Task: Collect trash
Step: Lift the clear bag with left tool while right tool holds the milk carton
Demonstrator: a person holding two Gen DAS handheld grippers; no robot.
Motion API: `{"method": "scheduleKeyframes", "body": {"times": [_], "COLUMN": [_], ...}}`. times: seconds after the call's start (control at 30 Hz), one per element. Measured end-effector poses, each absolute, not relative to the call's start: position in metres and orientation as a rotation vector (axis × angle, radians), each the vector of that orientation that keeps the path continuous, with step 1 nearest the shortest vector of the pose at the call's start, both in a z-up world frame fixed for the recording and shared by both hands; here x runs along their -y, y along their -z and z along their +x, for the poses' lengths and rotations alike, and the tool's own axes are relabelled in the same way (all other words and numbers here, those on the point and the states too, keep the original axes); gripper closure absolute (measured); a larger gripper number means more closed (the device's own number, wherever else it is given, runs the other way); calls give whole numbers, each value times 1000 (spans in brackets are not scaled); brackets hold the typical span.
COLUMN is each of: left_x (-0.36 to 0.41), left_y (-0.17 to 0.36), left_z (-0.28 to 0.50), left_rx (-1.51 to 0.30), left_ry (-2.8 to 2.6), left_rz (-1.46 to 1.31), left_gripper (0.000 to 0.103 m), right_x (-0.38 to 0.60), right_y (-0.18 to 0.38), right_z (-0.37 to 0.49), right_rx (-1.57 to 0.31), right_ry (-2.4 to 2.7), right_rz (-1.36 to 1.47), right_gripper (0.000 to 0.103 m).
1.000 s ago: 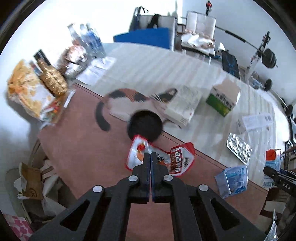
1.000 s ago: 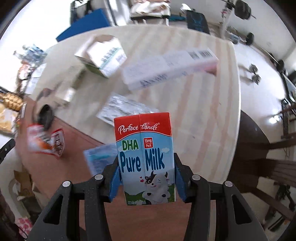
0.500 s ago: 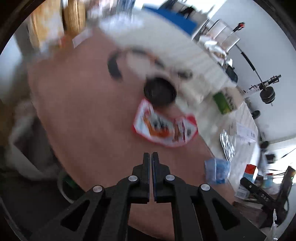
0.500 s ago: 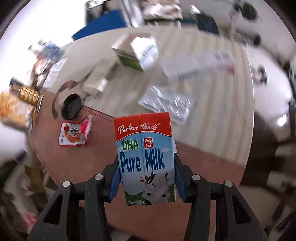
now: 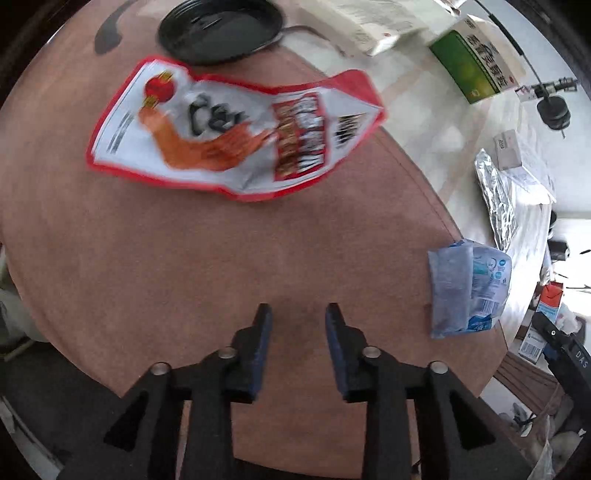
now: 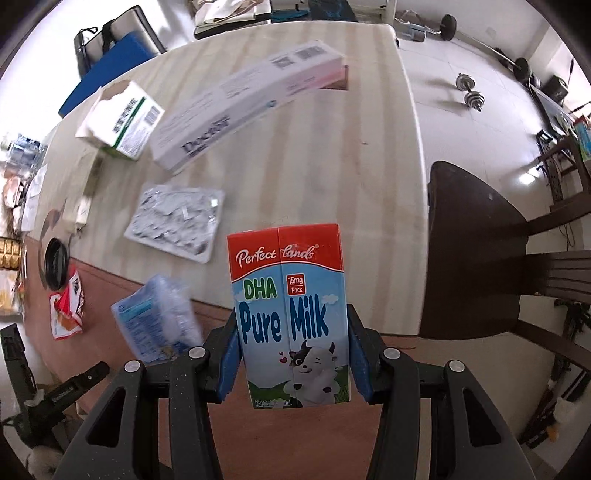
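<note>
My left gripper (image 5: 297, 317) is open and empty, low over the brown mat (image 5: 184, 266). A red and white snack wrapper (image 5: 229, 129) lies flat ahead of it, a short way beyond the fingertips. A blue plastic wrapper (image 5: 469, 291) lies to its right at the mat's edge. My right gripper (image 6: 291, 332) is shut on a Pure Milk carton (image 6: 290, 314), held upright above the table's near edge. In the right wrist view the blue wrapper (image 6: 159, 321) and the snack wrapper (image 6: 68, 310) lie to the left.
A black lid (image 5: 221, 29) lies beyond the snack wrapper. A foil blister pack (image 6: 177, 221), a long white box (image 6: 243, 107) and a green and white box (image 6: 122, 122) lie on the striped tabletop (image 6: 332, 166). A dark wooden chair (image 6: 491, 251) stands to the right.
My left gripper has opened and dropped down close to the mat, nearer the snack wrapper. My right gripper still holds the milk carton and has swung back to the right over the table.
</note>
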State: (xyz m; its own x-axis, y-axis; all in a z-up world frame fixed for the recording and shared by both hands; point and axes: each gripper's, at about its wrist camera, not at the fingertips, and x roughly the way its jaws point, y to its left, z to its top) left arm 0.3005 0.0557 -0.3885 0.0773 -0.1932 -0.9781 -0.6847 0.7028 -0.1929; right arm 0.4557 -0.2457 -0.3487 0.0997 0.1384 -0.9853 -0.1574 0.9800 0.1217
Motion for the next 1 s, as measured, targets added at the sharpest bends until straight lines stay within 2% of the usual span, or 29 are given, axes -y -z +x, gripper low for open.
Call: {"method": "scheduleKeyframes", "body": {"times": [0.03, 0.13, 0.23, 0.37, 0.43, 0.47, 0.57, 0.77, 1.0], "left_x": [-52, -33, -9, 23, 35, 40, 49, 48, 14], "left_y": [382, 363, 355, 372, 377, 374, 363, 334, 274], "left_z": [309, 335, 363, 390, 395, 395, 398, 385, 317], "left_rx": [-1465, -1408, -1388, -1496, -1521, -1503, -1481, -1408, -1274], "left_ry": [-405, -303, -195, -207, -262, -270, -270, -287, -357], "left_rz": [-770, -794, -812, -687, -599, -561, -470, -439, -478], "left_gripper": [76, 62, 55, 55, 59, 75, 95, 98, 98], "right_x": [249, 259, 266, 272, 274, 274, 274, 265, 237], "right_y": [351, 355, 356, 362, 365, 367, 369, 367, 348], "right_z": [458, 463, 466, 468, 468, 469, 467, 454, 423], "right_rx": [-1461, -1474, -1480, -1483, -1484, -1483, -1481, -1484, -1464], "right_ry": [-216, -202, -186, -165, -155, -150, -150, -185, -278], "right_rz": [-5, 25, 41, 28, 15, 4, -22, -46, -89], "right_gripper": [51, 51, 51, 51, 51, 51, 51, 51, 51]}}
